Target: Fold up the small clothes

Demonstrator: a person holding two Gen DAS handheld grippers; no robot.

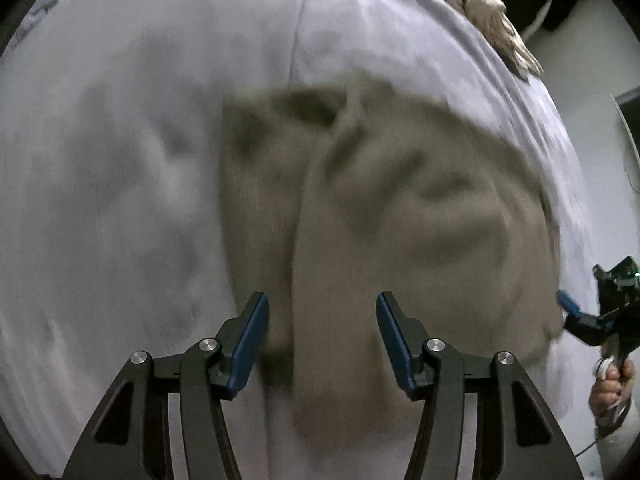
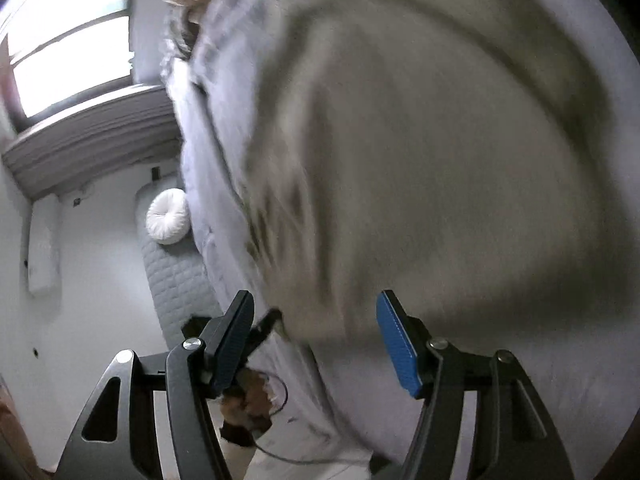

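A beige small garment (image 1: 400,208) lies rumpled on the pale grey bed cover (image 1: 120,160), blurred by motion. My left gripper (image 1: 322,320) is open and empty, hovering over the garment's near left edge. My right gripper (image 2: 316,320) is open and empty, close above the same garment (image 2: 440,200) near its edge. The right gripper also shows at the right edge of the left wrist view (image 1: 576,312), beside the garment's right side.
A tan ruffled cloth (image 1: 492,12) lies at the bed's far edge. In the right wrist view, a window (image 2: 68,48), a round white cushion (image 2: 167,218) on a quilted pad, and the white floor sit beside the bed.
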